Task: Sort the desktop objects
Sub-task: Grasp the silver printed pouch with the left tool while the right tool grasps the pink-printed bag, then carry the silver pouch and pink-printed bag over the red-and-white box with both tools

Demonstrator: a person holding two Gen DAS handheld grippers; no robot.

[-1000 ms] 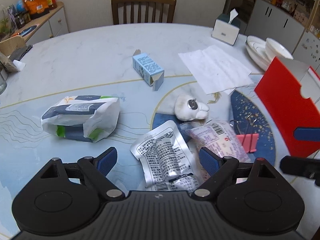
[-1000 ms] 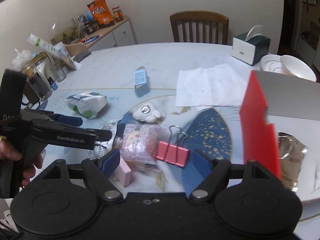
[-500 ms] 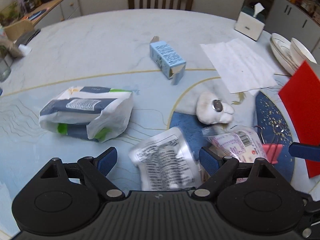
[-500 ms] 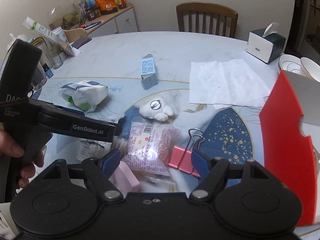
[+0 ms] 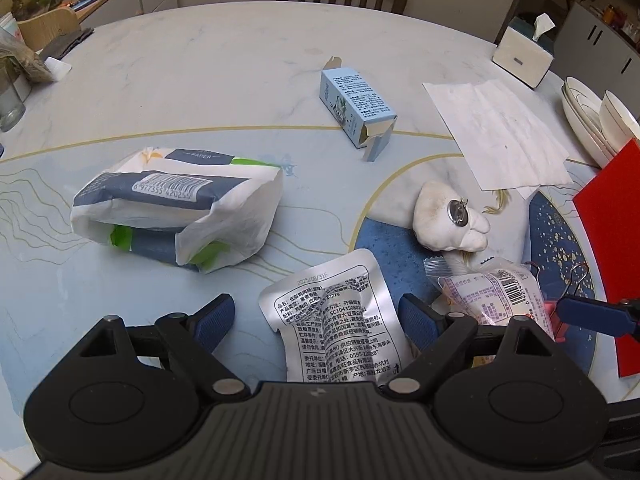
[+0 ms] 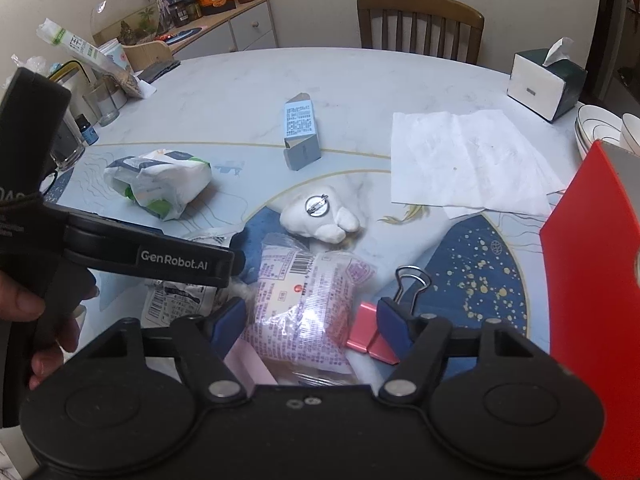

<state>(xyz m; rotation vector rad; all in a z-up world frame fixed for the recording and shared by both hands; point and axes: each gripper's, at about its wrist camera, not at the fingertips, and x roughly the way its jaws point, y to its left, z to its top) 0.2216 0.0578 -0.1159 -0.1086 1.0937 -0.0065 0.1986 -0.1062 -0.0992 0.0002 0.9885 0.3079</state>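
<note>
While its blue-padded jaws stand wide apart over the round table [image 5: 200,64], the left gripper [image 5: 316,322] grasps nothing: a silver foil pouch [image 5: 336,320] printed in black lies flat between the pads, touching neither as far as the left wrist view shows. Just to its right, the right gripper [image 6: 310,320] is closing its jaws around a clear pink-printed snack packet [image 6: 308,300]; the packet sits between the pads, but the pads do not visibly press on it yet. A pink binder clip [image 6: 370,332] lies under the right pad of that gripper, its wire handles [image 6: 412,280] pointing away, and a pale pink block [image 6: 248,364] peeks out below the left pad. A hand [image 6: 28,312] holds the left tool's black handle at the left edge of the right wrist view. Beyond the packet lies a white plush toy [image 5: 448,220] with a metal pin back on it. Further left, well apart, rests a white and navy tissue pack [image 5: 180,216]. A red folder [image 6: 592,280] stands at the right edge. Further back lie a light blue carton [image 5: 356,106] with open flaps and a spread of white paper napkins [image 5: 500,132]. Near the far rim stand a tissue box [image 6: 544,84], stacked white bowls [image 5: 596,116] and a wooden chair [image 6: 420,24].
</note>
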